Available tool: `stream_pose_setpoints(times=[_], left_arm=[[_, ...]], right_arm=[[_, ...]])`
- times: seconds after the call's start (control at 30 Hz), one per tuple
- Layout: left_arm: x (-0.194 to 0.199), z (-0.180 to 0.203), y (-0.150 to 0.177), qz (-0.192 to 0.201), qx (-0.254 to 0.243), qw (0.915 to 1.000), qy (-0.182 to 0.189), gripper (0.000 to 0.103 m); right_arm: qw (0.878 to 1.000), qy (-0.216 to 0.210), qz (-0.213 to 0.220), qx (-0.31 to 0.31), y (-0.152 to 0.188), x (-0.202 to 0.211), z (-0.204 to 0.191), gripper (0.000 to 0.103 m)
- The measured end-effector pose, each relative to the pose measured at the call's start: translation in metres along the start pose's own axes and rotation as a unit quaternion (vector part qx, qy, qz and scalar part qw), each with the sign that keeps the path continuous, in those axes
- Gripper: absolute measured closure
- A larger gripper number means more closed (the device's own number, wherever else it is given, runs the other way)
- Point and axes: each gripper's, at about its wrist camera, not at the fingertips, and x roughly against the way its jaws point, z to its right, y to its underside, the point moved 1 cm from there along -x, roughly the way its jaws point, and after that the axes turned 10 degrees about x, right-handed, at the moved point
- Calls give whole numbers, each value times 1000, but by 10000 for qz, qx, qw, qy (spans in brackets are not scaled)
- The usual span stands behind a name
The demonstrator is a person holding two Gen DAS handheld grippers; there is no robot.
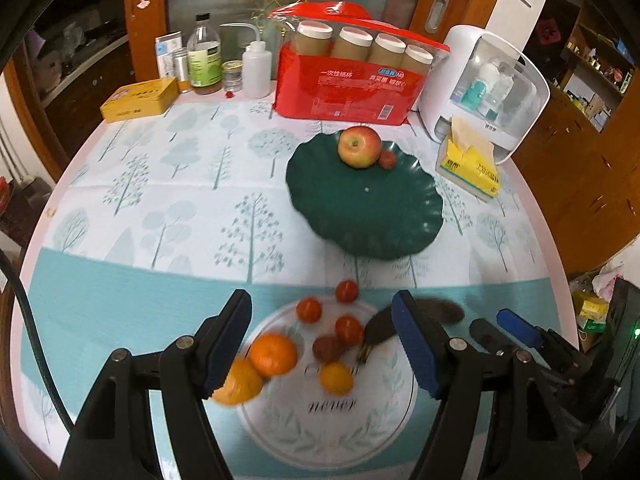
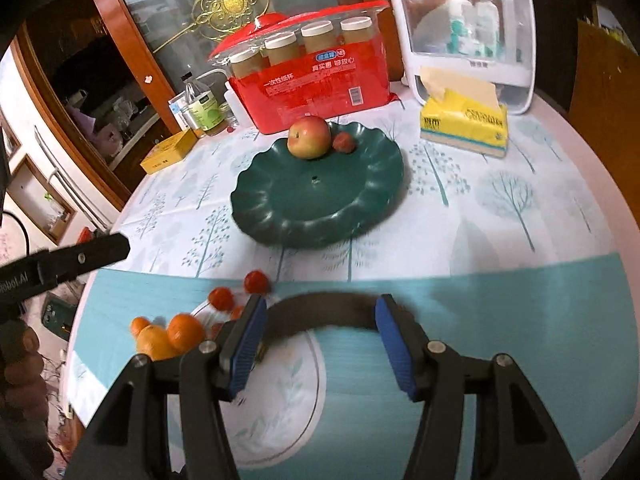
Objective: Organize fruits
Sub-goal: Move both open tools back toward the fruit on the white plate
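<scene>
A dark green scalloped plate (image 1: 372, 216) (image 2: 304, 208) holds an apple (image 1: 359, 146) (image 2: 309, 137) and a small red fruit (image 1: 387, 159) (image 2: 344, 142) at its far rim. Near me, loose fruit lies on the tablecloth: two oranges (image 1: 274, 354) (image 2: 185, 332), a small orange (image 1: 337, 378), several small red tomatoes (image 1: 346, 290) (image 2: 256, 282), a dark reddish fruit (image 1: 326, 348) and a blackened banana (image 1: 378, 330) (image 2: 320, 312). My left gripper (image 1: 322, 344) is open above the pile. My right gripper (image 2: 318, 344) is open, with the banana lying between its fingertips.
At the back stand a red pack of paper cups (image 1: 352, 80) (image 2: 316, 80), a white dispenser box (image 1: 484, 84) (image 2: 464, 32), a yellow tissue pack (image 1: 470, 164) (image 2: 464, 124), bottles (image 1: 205, 60) and a yellow tin (image 1: 138, 99). The round table's edge curves close on both sides.
</scene>
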Motion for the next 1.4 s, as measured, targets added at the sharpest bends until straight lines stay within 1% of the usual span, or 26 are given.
stream_pose_setpoints(times=[0.17, 0.43, 0.7, 0.9, 0.97, 1.07, 1.23, 1.4], left_arm=[[18, -14, 27, 65, 87, 9998, -176, 32], [42, -42, 74, -4, 366, 9985, -404, 32], [54, -63, 99, -120, 412, 9971, -629, 32], [54, -70, 101, -213, 320, 9968, -705, 31], [51, -74, 99, -273, 286, 9967, -702, 29], [46, -78, 95, -358, 229, 9967, -686, 28], [29, -84, 83, -602, -58, 9962, -627, 27], [7, -87, 69, -877, -369, 9939, -564, 26]], right_arm=[[9998, -146, 11, -128, 20, 16, -3, 46], [9992, -325, -87, -212, 55, 32, -11, 46], [9981, -513, -167, -292, 84, 41, -25, 46], [9978, -557, -208, -284, 95, 41, -35, 46], [9979, -540, -234, -266, 95, 39, -38, 46], [9981, -502, -267, -221, 95, 35, -45, 46], [9985, -394, -351, -167, 93, 21, -56, 46], [9987, -256, -393, -179, 86, 6, -67, 46]])
